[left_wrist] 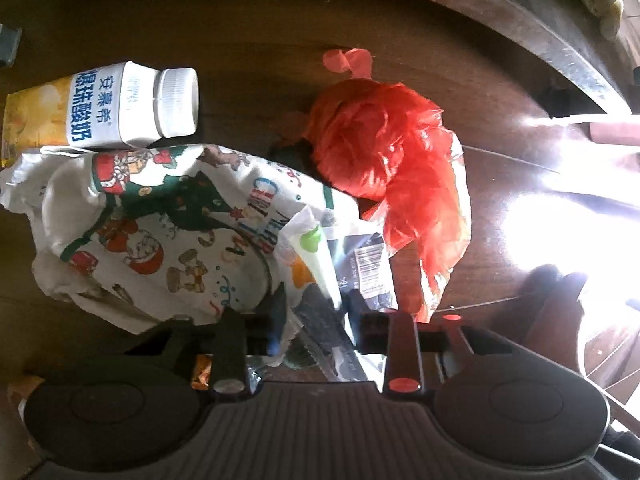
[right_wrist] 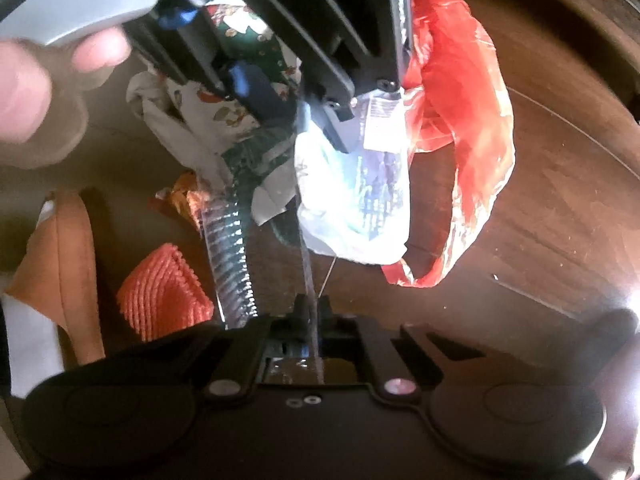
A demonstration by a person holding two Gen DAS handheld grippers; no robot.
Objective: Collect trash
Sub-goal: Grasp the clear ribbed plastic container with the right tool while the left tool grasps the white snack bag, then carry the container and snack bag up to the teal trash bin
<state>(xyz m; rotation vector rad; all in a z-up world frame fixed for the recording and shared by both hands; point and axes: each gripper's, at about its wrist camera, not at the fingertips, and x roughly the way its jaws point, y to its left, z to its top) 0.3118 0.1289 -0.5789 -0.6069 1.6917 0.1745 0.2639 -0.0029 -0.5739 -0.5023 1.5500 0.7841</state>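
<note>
A crumpled Christmas-print wrapper [left_wrist: 160,232] lies on the dark wooden table [left_wrist: 248,32], beside a clear plastic wrapper with a barcode [left_wrist: 368,268] and a red plastic bag [left_wrist: 384,152]. My left gripper [left_wrist: 316,328] is open, its fingers either side of the clear wrapper's near end. My right gripper [right_wrist: 312,308] is shut on a thin clear strip of the plastic wrapper [right_wrist: 360,184]. The left gripper's body [right_wrist: 320,32] hangs over that wrapper in the right wrist view. The red bag [right_wrist: 460,120] lies just right of it.
A white yogurt bottle with blue print [left_wrist: 132,108] lies on its side at the left, by a yellow carton [left_wrist: 32,120]. An orange knitted item [right_wrist: 164,292] and an orange wrapper [right_wrist: 188,200] sit at the left. The table edge [left_wrist: 540,32] curves at the upper right.
</note>
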